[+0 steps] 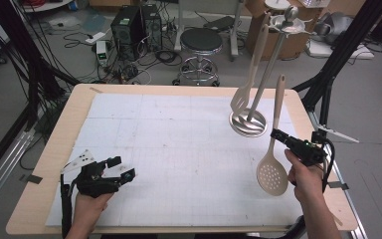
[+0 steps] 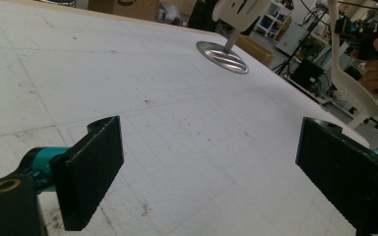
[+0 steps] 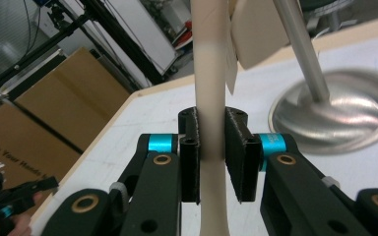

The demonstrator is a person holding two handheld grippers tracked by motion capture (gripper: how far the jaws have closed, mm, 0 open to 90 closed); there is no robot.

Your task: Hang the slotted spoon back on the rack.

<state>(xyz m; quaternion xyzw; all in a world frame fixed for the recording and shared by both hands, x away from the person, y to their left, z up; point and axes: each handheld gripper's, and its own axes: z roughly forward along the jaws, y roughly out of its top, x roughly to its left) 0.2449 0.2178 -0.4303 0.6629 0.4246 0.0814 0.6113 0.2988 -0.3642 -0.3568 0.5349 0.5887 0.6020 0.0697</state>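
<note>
The right gripper (image 1: 277, 134) holds a beige skimmer (image 1: 272, 167) by the handle, and its jaws are clamped on this handle, one pad on each side, as the right gripper view shows clearly (image 3: 211, 147). The skimmer hangs in the air above the right part of the counter (image 1: 49, 154), not touching the white mat (image 1: 179, 149). Its long axis is nearly upright, a little tilted, with the round perforated bowl at the bottom and the end of the handle at the top. The relation that matters for the coming move is between this upper end and the metal stand (image 1: 248, 122), which is just behind and to the left of the gripper, farther from the person. The stand has a round base, a leaning pole and hooks at the top, and a beige slotted spatula (image 1: 248, 79) already hangs there. I judge that the skimmer must go up and toward these hooks, so the handle end has to reach the height of the top ring. The right hand (image 1: 303, 179) is much nearer to the stand, with the forearm coming from the lower edge and the gripper pointing to the left. The left gripper (image 1: 117, 172) rests low on the near left of the counter, well apart from the stand, and its jaws stand apart with nothing between them.
</note>
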